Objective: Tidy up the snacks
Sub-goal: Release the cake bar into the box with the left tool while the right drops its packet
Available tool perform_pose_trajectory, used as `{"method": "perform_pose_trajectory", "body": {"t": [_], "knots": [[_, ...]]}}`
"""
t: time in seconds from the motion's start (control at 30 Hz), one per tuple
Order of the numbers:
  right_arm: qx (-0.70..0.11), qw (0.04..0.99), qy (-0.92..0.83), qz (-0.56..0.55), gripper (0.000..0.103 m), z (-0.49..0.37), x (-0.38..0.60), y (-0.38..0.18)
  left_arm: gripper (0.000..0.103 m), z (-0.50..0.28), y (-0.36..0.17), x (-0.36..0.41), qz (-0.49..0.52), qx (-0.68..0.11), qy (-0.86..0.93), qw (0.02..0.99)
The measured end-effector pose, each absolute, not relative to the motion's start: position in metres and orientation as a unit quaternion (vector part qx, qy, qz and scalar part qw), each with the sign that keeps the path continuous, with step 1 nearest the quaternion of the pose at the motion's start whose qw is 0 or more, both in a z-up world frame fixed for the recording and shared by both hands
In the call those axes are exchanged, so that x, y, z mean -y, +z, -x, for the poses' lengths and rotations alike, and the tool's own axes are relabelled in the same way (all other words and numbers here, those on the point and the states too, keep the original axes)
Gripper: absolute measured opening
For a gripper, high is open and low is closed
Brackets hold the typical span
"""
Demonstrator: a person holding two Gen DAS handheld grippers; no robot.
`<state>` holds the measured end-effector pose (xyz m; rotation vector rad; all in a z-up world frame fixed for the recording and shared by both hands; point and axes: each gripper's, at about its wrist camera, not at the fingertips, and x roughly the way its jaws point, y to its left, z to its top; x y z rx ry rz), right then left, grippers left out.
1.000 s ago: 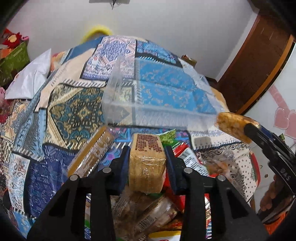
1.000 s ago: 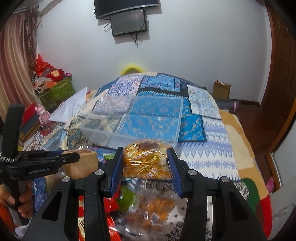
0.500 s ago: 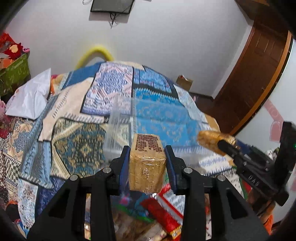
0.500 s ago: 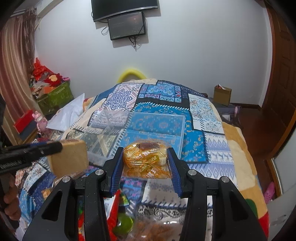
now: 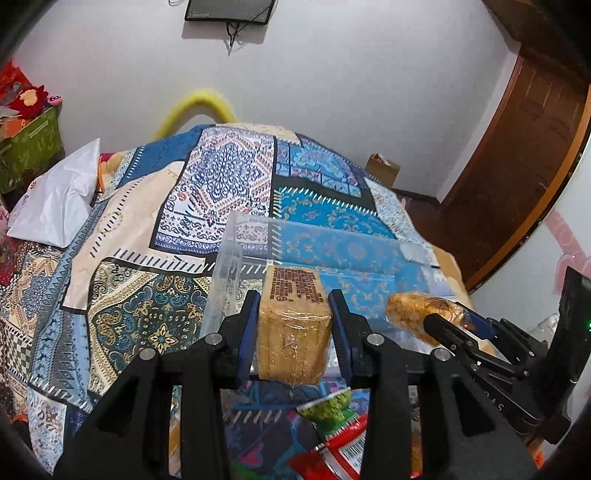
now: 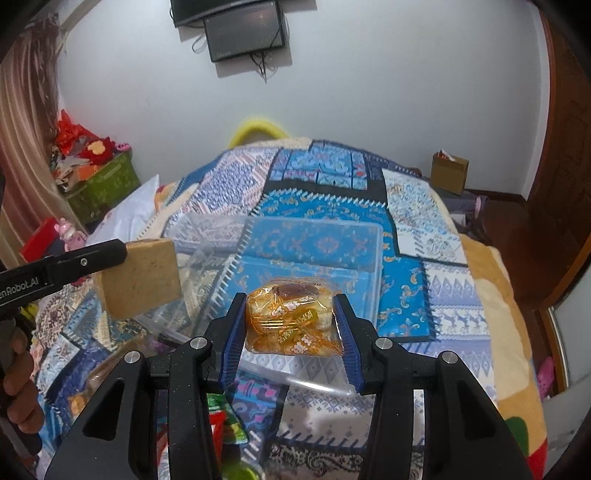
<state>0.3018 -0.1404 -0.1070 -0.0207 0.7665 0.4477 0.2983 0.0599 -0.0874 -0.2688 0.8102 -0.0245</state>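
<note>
A plain white wall (image 6: 369,92) carried a dark flat screen (image 6: 243,35). A bed under a blue patchwork quilt (image 6: 332,206) filled the room, a brown wooden door (image 5: 524,155) at right, a small cardboard box (image 6: 448,172) on the floor, a white pillow (image 5: 59,199) at left.

Open bin, crowded near edge of the bed

The clear plastic bin (image 6: 295,251) stands lidless on the patchwork bedspread (image 5: 122,258), its top open from above, with nothing showing inside through its walls. Bare cover stretches beyond it to the far edge. Loose snack packets (image 5: 332,435) clutter the near edge below both loaded grippers; a white pillow (image 5: 59,203) lies at the left edge.
</note>
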Motion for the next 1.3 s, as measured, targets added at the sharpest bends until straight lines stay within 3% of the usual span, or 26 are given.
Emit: {"method": "perform_pose_trajectory", "body": {"t": [0.43,0.77,0.9,1.0,1.3], "knots": [[-0.409,0.887,0.216,0.014,0.043,-0.329,0.131,-0.137,0.037,-0.333,-0.134,-0.054,0.115,-0.423,-0.008,0.899],[-0.423,0.879,0.217,0.035,0.045,-0.334,0.127,-0.141,0.037,-0.333,-0.14,-0.049,0.088,-0.44,-0.007,0.894],[-0.427,0.876,0.22,0.036,0.05,-0.333,0.128,-0.139,0.046,-0.327,-0.137,-0.049,0.077,-0.441,-0.002,0.894],[-0.418,0.882,0.216,0.035,0.063,-0.328,0.131,-0.132,0.052,-0.32,-0.131,-0.051,0.08,-0.436,-0.002,0.896],[-0.39,0.893,0.223,0.036,0.064,-0.303,0.141,-0.105,0.061,-0.281,-0.097,-0.042,0.047,-0.407,-0.004,0.912]]}}
